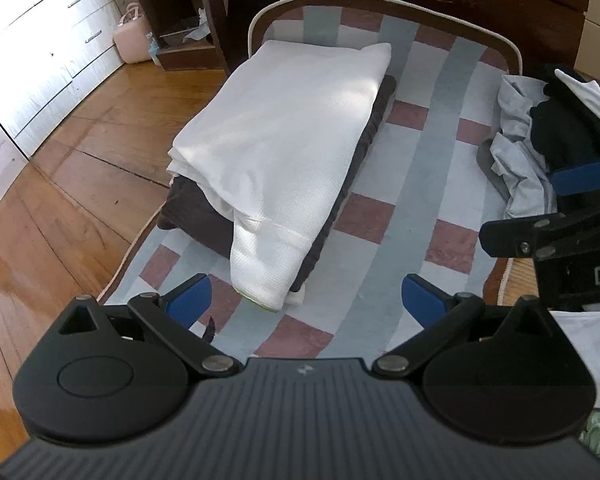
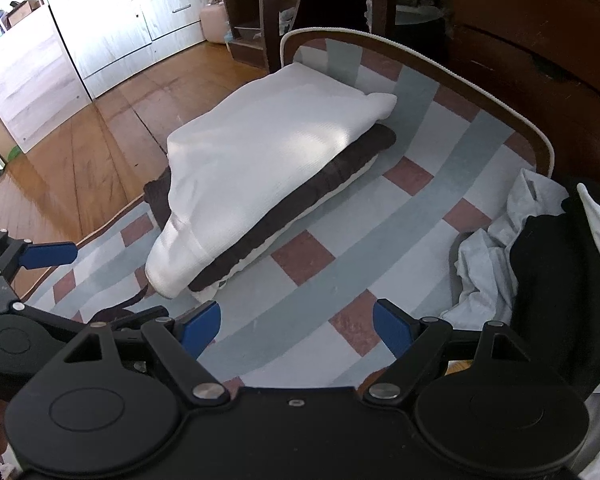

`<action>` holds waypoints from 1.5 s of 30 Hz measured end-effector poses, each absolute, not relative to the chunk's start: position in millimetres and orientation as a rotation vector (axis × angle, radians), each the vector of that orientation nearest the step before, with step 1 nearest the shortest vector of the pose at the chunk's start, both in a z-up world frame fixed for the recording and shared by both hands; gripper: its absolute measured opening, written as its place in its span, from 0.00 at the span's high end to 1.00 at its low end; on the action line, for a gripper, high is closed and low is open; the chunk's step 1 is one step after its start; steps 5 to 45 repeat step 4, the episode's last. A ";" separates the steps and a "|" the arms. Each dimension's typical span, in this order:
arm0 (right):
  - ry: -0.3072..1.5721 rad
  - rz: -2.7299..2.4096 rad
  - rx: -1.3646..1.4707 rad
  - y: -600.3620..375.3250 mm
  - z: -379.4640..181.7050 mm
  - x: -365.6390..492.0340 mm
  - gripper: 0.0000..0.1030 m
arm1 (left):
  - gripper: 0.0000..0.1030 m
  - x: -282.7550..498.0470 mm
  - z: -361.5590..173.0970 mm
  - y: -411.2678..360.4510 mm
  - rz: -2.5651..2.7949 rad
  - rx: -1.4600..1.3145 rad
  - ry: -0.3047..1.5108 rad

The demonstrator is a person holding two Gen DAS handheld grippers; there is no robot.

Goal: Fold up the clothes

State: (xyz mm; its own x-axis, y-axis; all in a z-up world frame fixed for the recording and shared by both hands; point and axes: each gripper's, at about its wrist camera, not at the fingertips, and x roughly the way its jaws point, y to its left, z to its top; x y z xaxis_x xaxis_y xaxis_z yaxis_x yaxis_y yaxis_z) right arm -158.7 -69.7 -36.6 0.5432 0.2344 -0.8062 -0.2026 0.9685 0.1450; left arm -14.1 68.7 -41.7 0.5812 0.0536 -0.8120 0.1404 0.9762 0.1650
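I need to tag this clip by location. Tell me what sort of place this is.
Most likely a bedroom in a home. A white chest of drawers stands on a wood plank floor, and folded clothes are stacked on a checked mat beside an unfolded heap.

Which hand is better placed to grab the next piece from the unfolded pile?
Right, probably. The unfolded pile lies beside the open right gripper; the left gripper faces the folded stack.

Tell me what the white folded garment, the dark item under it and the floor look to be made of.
White folded garment: matte waffle-textured knit, likely cotton. Dark brown folded item: soft ribbed fabric, perhaps fleece or knit. Floor: glossy wood planks with visible grain and seams.
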 end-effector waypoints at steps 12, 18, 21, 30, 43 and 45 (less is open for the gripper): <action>0.942 0.251 0.005 -63.2 -33.9 -161.4 0.16 | 0.00 -13.0 -44.3 71.3 -0.042 0.198 0.977; 0.942 0.251 0.005 -63.2 -33.9 -161.4 0.16 | 0.00 -13.0 -44.3 71.3 -0.042 0.198 0.977; 0.942 0.251 0.005 -63.2 -33.9 -161.4 0.16 | 0.00 -13.0 -44.3 71.3 -0.042 0.198 0.977; 0.942 0.251 0.005 -63.2 -33.9 -161.4 0.16 | 0.00 -13.0 -44.3 71.3 -0.042 0.198 0.977; 0.942 0.251 0.005 -63.2 -33.9 -161.4 0.16 | 0.00 -13.0 -44.3 71.3 -0.042 0.198 0.977; 0.942 0.251 0.005 -63.2 -33.9 -161.4 0.16 | 0.00 -13.0 -44.3 71.3 -0.042 0.198 0.977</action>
